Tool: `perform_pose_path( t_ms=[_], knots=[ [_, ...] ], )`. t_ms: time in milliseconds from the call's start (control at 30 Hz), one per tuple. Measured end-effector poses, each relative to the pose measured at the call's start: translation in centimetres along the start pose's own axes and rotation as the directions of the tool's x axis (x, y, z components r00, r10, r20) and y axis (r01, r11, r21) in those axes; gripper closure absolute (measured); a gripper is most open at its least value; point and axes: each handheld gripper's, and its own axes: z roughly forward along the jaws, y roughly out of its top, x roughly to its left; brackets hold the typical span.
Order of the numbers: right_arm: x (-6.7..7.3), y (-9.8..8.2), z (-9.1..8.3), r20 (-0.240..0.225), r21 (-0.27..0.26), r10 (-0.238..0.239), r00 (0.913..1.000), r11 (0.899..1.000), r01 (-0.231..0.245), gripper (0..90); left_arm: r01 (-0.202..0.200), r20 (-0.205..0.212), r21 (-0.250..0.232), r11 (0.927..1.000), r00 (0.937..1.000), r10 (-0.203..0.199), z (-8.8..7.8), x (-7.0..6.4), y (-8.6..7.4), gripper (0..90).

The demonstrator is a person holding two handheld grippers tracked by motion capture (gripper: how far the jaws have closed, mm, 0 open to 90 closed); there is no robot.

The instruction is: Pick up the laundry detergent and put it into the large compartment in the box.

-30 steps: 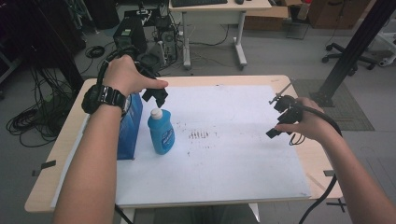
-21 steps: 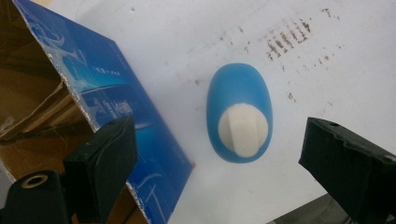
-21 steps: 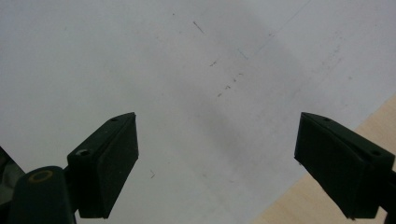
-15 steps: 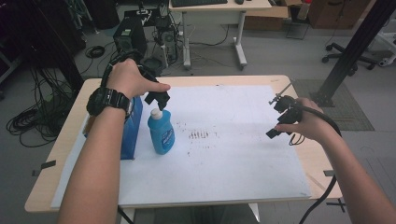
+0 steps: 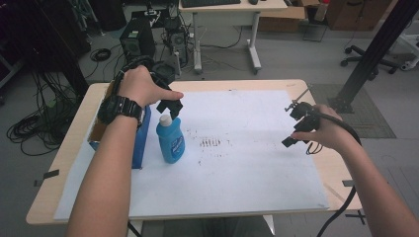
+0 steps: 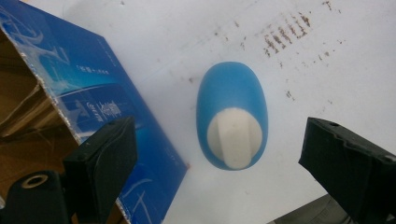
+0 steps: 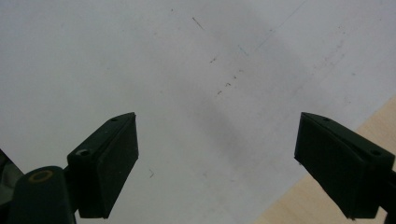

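A blue bottle (image 5: 170,140) with a white cap (image 6: 233,139) stands upright on the white sheet (image 5: 247,163), right of a blue carton (image 5: 139,140). My left gripper (image 5: 169,106) hangs open just above the cap, and in the left gripper view its jaws stand wide on either side of the bottle (image 6: 232,103) without touching it. My right gripper (image 5: 296,129) is held open above the sheet near the table's right edge, with nothing between its fingers (image 7: 106,158).
The blue carton (image 6: 100,100) has an open brown cardboard inside (image 6: 23,126). Dark scuff marks (image 5: 211,143) stain the sheet's middle. The wooden table (image 5: 326,173) shows around the sheet. Desks, computer cases and cables stand beyond the far edge.
My left gripper has shifted slightly right and down, coming over the bottle's cap. The right gripper has barely moved.
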Motion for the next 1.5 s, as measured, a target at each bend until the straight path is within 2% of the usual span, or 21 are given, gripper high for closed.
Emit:
perform_pose_path(
  t_ms=[1500],
  knots=[
    [-0.3, -0.3, 0.8, -0.010, 0.014, 0.010, 0.9999, 1.000, -0.010, 13.3, -0.015, 0.028, 0.059, 0.9982, 0.9995, 0.013, 3.4, -0.8, 0.4, 12.0]
  ],
)
